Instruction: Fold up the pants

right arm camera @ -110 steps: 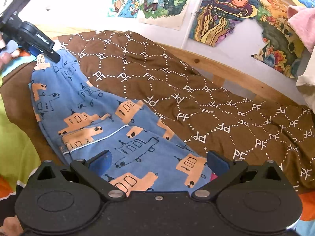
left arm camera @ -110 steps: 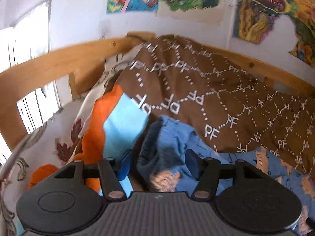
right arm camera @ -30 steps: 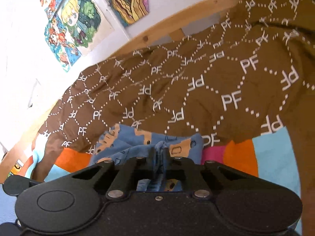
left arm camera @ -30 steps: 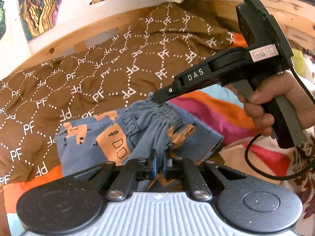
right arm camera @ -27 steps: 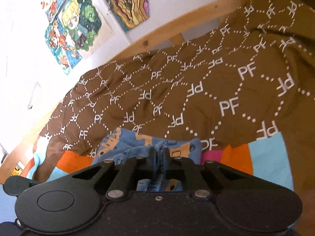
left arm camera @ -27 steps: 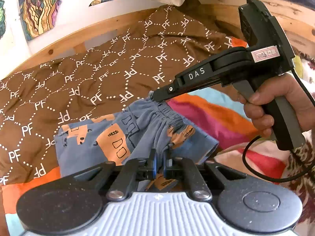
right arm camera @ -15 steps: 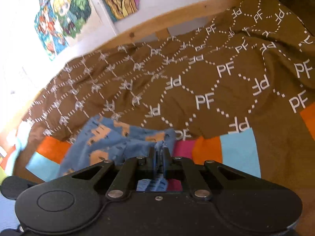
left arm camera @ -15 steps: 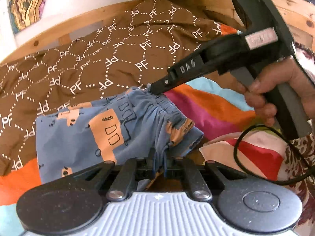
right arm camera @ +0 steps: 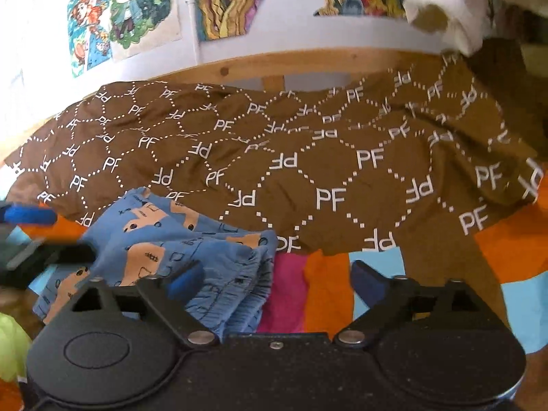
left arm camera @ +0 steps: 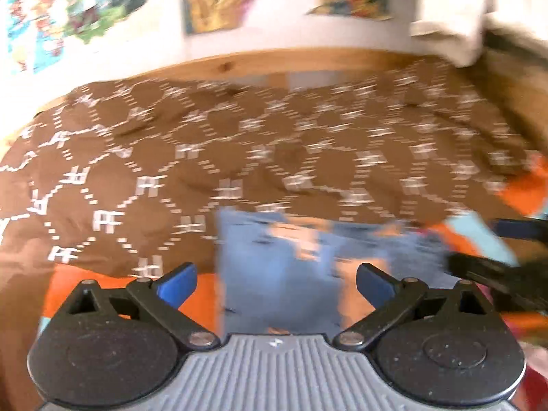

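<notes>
The blue pants (right arm camera: 178, 239) with orange truck prints lie folded on the bed, at the near edge of the brown patterned blanket. In the blurred left wrist view the pants (left arm camera: 281, 274) lie just ahead of my open, empty left gripper (left arm camera: 275, 282). My right gripper (right arm camera: 275, 279) is open and empty, with its left finger over the gathered waistband and its right finger over the striped sheet. The left gripper (right arm camera: 30, 239) also shows at the left edge of the right wrist view, and the right gripper (left arm camera: 500, 257) at the right edge of the left wrist view.
A brown blanket (right arm camera: 308, 157) with white "PF" marks covers the far half of the bed. A striped orange, pink and blue sheet (right arm camera: 328, 281) lies under the pants. A wooden bed rail (right arm camera: 274, 65) and a wall with posters stand behind. Pale cloth (right arm camera: 445, 3) hangs at the upper right.
Both grippers have opened and let go of the pants, which now lie folded on the bed. Both grippers have swung to face the wall, and the left view is blurred by motion.
</notes>
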`<move>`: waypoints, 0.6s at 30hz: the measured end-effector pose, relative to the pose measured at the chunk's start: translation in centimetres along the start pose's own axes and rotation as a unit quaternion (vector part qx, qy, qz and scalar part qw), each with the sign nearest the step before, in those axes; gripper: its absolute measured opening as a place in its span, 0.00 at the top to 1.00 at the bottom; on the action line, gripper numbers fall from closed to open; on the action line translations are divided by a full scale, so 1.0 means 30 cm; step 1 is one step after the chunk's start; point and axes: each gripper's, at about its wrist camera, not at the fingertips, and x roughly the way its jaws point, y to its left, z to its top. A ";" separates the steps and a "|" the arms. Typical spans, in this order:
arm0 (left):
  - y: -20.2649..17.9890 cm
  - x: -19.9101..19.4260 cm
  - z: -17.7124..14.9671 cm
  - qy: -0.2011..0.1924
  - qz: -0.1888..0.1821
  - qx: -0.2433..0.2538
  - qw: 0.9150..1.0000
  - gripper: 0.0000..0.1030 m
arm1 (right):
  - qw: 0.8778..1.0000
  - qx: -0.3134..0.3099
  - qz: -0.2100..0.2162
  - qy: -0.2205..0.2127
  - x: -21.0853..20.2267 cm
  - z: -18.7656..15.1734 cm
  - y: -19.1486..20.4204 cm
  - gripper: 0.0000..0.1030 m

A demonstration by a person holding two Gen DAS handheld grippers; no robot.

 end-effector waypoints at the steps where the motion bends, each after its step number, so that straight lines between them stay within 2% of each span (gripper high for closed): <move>1: 0.013 0.031 0.009 0.006 0.011 -0.003 1.000 0.01 | 1.000 -0.006 -0.005 -0.005 -0.008 -0.003 0.011 0.03; 6: 0.039 0.127 0.008 0.032 0.053 -0.014 0.998 0.01 | 0.997 -0.053 -0.040 -0.029 -0.019 -0.023 0.069 0.01; 10: 0.049 0.148 -0.032 0.047 0.056 -0.033 0.997 0.01 | 0.995 -0.085 -0.045 -0.039 -0.004 -0.037 0.102 0.01; 15: 0.060 0.176 -0.067 0.061 0.056 -0.046 0.996 0.01 | 0.992 -0.114 -0.056 -0.022 0.025 -0.065 0.116 0.01; 18: 0.072 0.181 -0.076 0.063 0.051 -0.048 0.996 0.00 | 0.991 -0.124 -0.048 0.001 0.036 -0.070 0.099 0.01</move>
